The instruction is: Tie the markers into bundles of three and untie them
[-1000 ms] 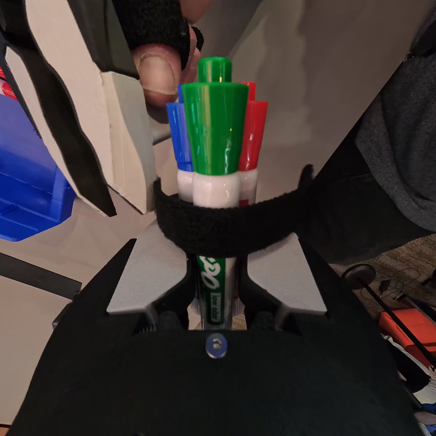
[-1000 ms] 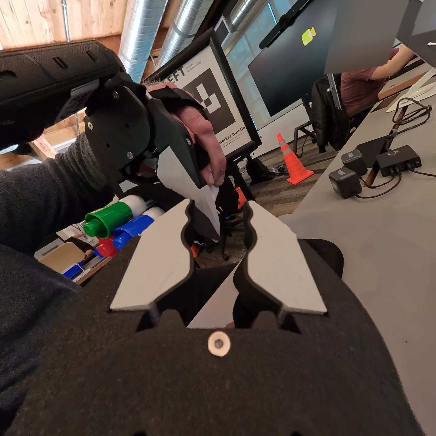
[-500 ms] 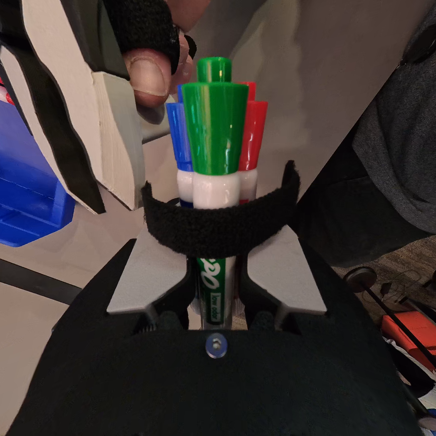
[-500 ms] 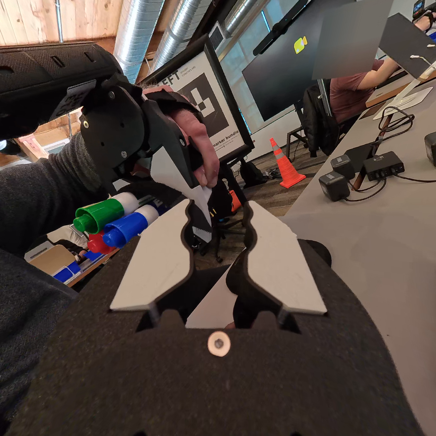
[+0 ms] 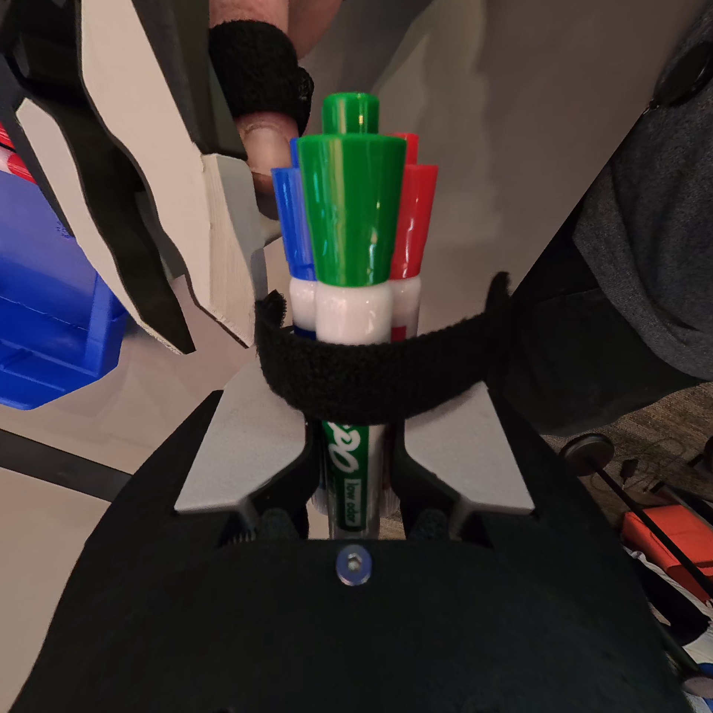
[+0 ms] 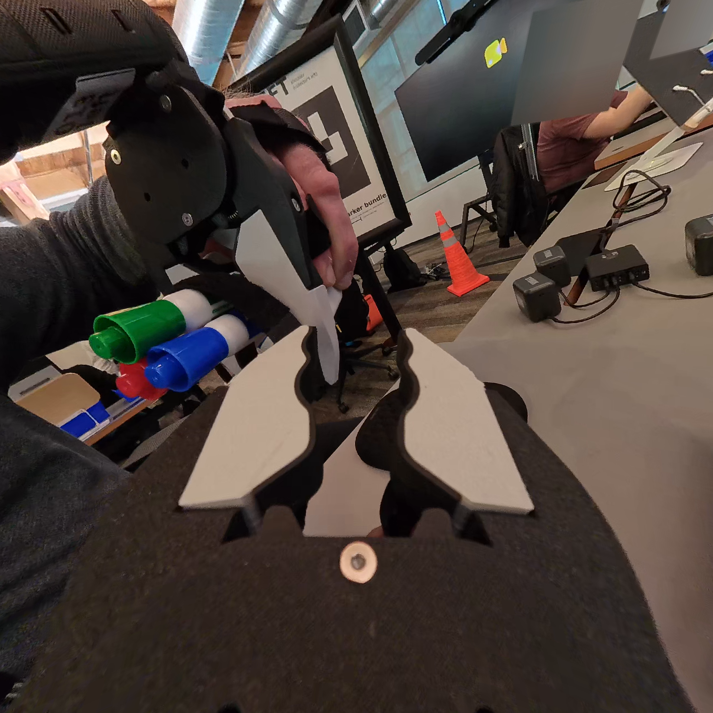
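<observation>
Since the earlier frame the right tool [image 5: 216,328] had dropped until its tip touched the left end of the black strap [image 5: 370,370]; its jaws stood apart and empty. Centre frame, the left tool [image 5: 355,459] gripped the three markers [image 5: 353,247], strap looped loosely around them. Judgement: pinch that free end, peel outward while the bundle is held firm. The green marker's label carried writing.

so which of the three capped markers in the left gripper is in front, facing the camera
The green-capped marker, in the left wrist view. It sits in the middle in front, partly hiding the blue-capped marker on its left and the red-capped marker on its right.
</observation>
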The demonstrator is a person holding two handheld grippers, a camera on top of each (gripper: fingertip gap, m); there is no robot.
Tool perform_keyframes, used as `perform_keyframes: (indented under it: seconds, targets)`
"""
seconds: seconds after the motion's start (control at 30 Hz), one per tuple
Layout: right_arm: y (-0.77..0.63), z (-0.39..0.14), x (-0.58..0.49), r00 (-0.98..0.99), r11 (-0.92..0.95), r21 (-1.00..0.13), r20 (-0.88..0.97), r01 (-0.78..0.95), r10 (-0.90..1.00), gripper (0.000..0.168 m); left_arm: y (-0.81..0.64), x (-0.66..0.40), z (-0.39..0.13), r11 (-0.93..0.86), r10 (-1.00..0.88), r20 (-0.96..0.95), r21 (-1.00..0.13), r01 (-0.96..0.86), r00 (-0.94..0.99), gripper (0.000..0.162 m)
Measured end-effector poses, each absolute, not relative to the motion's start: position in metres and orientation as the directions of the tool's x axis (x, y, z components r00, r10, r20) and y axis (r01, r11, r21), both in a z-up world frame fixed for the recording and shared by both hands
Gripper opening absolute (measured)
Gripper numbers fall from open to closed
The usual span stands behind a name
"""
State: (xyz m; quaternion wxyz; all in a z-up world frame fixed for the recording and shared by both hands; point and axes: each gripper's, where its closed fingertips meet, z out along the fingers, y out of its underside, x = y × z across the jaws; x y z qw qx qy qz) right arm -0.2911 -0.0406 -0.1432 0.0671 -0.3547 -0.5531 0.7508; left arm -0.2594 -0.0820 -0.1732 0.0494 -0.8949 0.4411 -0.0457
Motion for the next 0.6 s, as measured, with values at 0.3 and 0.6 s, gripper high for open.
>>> perform_keyframes:
  seconds: [0.3,0.6]
  targets:
    - [-0.0447,-0.1468,-0.2893,-0.752,-0.329,-0.904,-0.415,0.274,0.512,0.042,-0.0814,-0.2647,-0.1721,-0.615,-0.787,0.033,-0.129,-0.778,0.616,0.043]
    - [-0.0436,-0.1462,-0.2876,-0.768,-0.321,-0.92,-0.369,0.224,0.523,0.043,-0.0795,-0.2669,-0.1709,-0.616,-0.785,0.022,-0.135,-0.776,0.619,0.043]
